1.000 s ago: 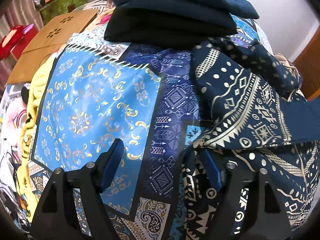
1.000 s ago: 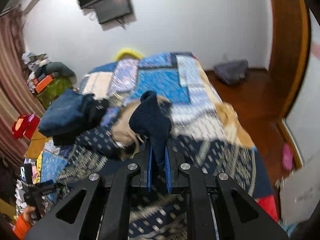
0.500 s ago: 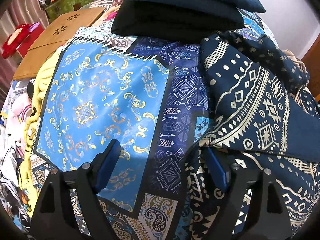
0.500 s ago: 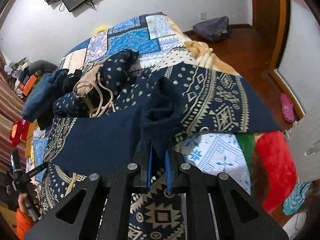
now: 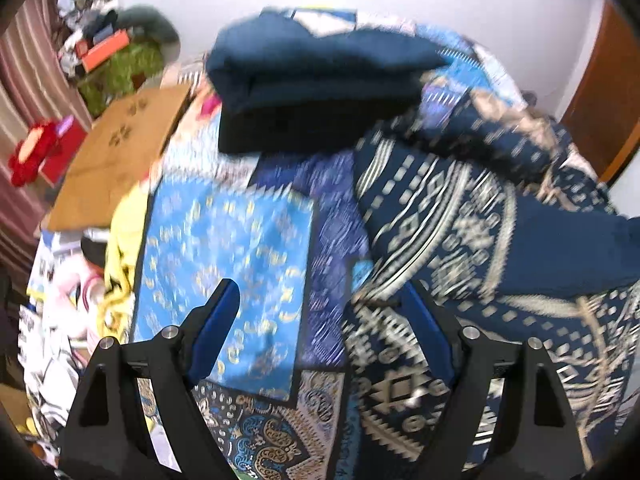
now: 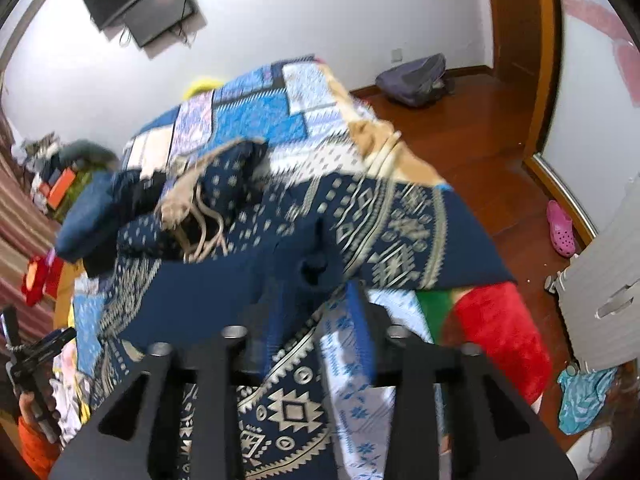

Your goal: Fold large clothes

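A large navy garment with cream geometric patterns point(image 6: 384, 224) lies folded over on the patchwork bed cover point(image 6: 256, 120); its hood and cream drawstrings point(image 6: 200, 224) lie at the left. It also shows in the left wrist view point(image 5: 472, 232) at the right. My right gripper point(image 6: 316, 312) is open just behind the garment's folded plain navy part, holding nothing. My left gripper point(image 5: 320, 304) is open above the bed cover point(image 5: 224, 240), its right finger at the garment's left edge.
A stack of folded dark clothes point(image 5: 316, 80) lies at the far side of the bed. A brown board point(image 5: 116, 152) and clutter stand to the left. A red cloth point(image 6: 500, 328) hangs at the bed's right corner. Wooden floor with a pink shoe point(image 6: 560, 232) lies to the right.
My right gripper has opened and let go of the navy garment, which now lies folded on the bed. My left gripper has drawn back and tilted up a little, still open.
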{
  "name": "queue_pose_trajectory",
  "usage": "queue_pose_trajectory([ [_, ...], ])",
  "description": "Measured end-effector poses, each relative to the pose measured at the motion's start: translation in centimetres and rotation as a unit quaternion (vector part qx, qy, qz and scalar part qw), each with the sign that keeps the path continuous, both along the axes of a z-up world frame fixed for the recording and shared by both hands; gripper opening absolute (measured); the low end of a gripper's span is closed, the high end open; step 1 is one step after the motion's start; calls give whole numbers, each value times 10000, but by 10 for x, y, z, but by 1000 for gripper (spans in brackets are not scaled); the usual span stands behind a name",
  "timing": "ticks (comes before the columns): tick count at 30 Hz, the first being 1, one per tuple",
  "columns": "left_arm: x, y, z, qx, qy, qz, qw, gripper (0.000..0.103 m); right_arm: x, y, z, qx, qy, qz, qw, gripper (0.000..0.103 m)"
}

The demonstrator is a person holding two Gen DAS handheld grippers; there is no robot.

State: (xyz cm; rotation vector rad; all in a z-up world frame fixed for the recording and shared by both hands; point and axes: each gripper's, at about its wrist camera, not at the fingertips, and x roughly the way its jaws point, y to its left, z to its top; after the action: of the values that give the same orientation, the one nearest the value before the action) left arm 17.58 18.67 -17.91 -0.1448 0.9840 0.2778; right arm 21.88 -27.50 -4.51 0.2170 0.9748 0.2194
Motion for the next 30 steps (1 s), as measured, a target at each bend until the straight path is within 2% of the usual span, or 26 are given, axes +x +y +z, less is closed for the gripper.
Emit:
queue_pose_trajectory([
  [1,4,-4,9,-14,-106,-51,9999,83,1,-8,3,12,-83,-117,9999,47],
  [4,14,-10,28,-116,-359,-189,9991,83,5,-27,7,40,-176,-415,9990,51],
  [7,33,-25,43,-186,-534,-362,9977,83,12,-50,1,177,-49,-724,9972,51],
  [11,56,-46,46,-271,-549,-576,9965,83,23,-81,-22,475,277,-1114,9923,51],
  [15,78,-67,33,-477,-375,-824,9947,84,34,-101,-51,732,692,-1359,9856,51],
  [20,99,-92,0,-566,21,-1043,9929,84,45,-120,-94,1094,1233,-1663,9722,51],
  [24,109,-103,-27,-649,335,-1113,9911,83,53,-131,-106,1352,1279,-1790,9661,51],
  [30,117,-103,-56,-816,656,-1015,9893,83,78,-140,-120,1363,1280,-2014,9615,51],
])
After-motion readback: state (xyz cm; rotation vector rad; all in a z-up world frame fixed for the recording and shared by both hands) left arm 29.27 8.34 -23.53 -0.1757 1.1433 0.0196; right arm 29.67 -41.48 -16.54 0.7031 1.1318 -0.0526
